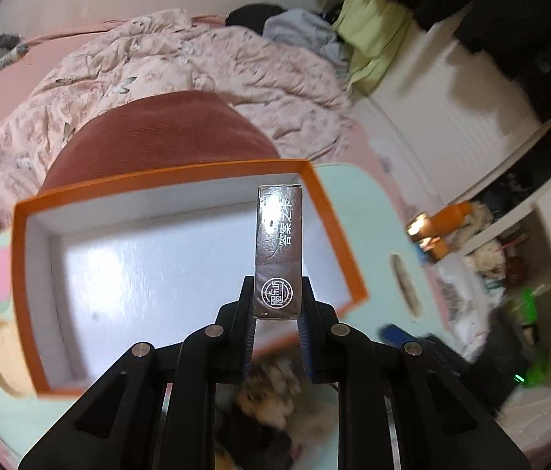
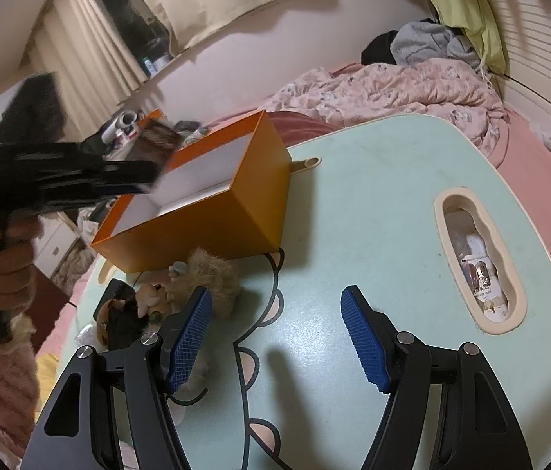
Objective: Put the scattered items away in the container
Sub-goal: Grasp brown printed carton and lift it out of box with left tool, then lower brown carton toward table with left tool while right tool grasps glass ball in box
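Two views told it. From the left wrist, the left gripper [image 1: 277, 305] was clamped on a small brown box [image 1: 278, 250], long axis pointing away, poised over the empty orange container [image 1: 181, 258]. From the right wrist, the right gripper [image 2: 275, 337] stood apart, empty, plush toys [image 2: 181, 290] just beside its left finger.

Left gripper [image 1: 277, 305] clamped shut, tilted downward — right gripper [image 2: 275, 338] open.
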`<action>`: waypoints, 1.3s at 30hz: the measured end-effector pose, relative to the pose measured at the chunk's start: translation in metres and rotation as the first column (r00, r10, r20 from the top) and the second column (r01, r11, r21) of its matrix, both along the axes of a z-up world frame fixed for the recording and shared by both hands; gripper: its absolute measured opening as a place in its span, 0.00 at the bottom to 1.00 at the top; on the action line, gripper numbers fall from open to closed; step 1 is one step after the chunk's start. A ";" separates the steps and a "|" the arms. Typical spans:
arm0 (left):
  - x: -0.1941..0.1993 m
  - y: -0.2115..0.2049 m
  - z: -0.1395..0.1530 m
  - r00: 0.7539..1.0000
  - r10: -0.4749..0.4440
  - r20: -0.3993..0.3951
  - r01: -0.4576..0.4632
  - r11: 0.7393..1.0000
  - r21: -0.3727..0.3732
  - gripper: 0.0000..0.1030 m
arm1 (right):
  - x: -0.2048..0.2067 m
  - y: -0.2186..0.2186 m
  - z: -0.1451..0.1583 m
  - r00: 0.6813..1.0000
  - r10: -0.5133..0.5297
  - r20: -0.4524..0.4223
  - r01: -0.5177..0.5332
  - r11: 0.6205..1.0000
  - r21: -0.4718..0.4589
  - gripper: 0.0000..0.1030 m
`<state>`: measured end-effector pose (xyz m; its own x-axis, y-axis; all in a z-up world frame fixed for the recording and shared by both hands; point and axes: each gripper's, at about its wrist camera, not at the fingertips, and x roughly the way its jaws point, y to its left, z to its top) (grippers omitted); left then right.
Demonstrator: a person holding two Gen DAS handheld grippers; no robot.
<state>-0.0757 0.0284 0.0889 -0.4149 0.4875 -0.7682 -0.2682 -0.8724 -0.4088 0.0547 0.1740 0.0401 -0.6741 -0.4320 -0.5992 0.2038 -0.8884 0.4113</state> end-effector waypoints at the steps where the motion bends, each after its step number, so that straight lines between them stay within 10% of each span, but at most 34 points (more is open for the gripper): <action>1: 0.008 -0.005 0.002 1.000 0.006 -0.008 -0.006 1.000 0.018 0.20 | 0.000 0.000 0.000 1.000 0.000 0.002 0.000 1.000 0.004 0.67; 13: 0.091 -0.042 -0.029 0.983 0.143 -0.112 -0.150 0.987 -0.061 0.20 | 0.001 -0.011 -0.001 1.000 0.011 0.003 -0.011 0.998 0.061 0.67; 30: 0.154 -0.024 -0.067 0.997 0.028 -0.071 -0.035 0.994 -0.100 0.20 | -0.011 -0.028 0.033 0.993 0.071 -0.091 -0.056 0.986 0.159 0.57; 34: 0.154 -0.021 -0.073 0.996 0.041 -0.080 -0.052 0.989 -0.140 0.24 | -0.041 -0.062 0.063 0.976 0.173 -0.129 -0.114 0.921 0.373 0.30; 39: 0.149 -0.021 -0.082 0.997 0.050 -0.059 -0.058 0.989 -0.140 0.36 | -0.096 -0.106 0.073 0.959 0.278 -0.049 -0.187 0.755 0.628 0.23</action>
<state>0.0730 0.0072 0.0072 -0.4810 0.3516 -0.8031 -0.2377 -0.9340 -0.2666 -0.0410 0.0676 0.1126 -0.6924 -0.1586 -0.7038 0.4489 -0.8584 -0.2482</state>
